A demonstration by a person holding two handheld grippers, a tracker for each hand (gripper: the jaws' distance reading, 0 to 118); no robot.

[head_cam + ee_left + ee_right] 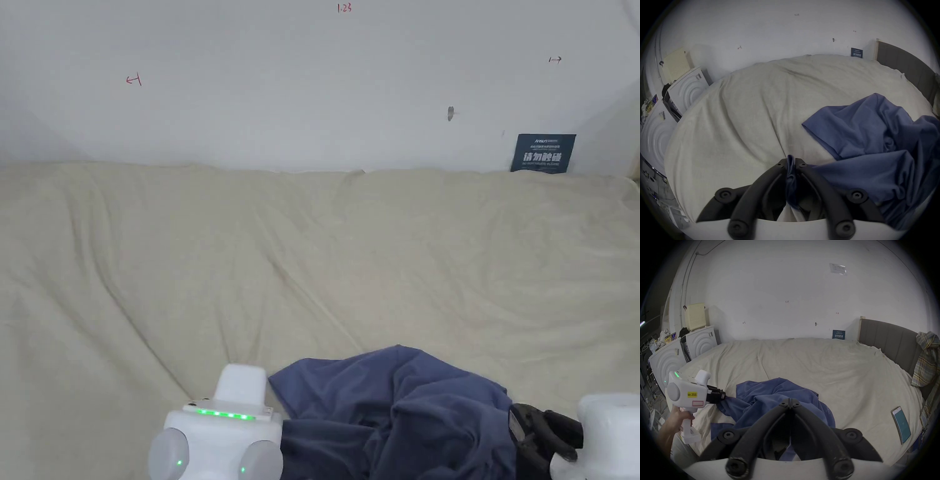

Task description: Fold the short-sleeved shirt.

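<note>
Our left gripper (pixel 791 164) clamps a bunched edge of the blue shirt (pixel 867 146); the right gripper (pixel 790 402) is closed, seemingly on fabric at 3 o'clock. The shirt lies crumpled at the bed's (pixel 312 250) 6 o'clock edge, gripped for spreading.

wide bare bed cover (pixel 312 250) beyond crumpled shirt (pixel 400 412); phone (pixel 901 424) at the right edge

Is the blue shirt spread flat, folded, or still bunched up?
Bunched up. The blue shirt lies in a rumpled heap on the bed sheet, one sleeve sticking out; the left gripper pinches a gathered wad of it.
</note>
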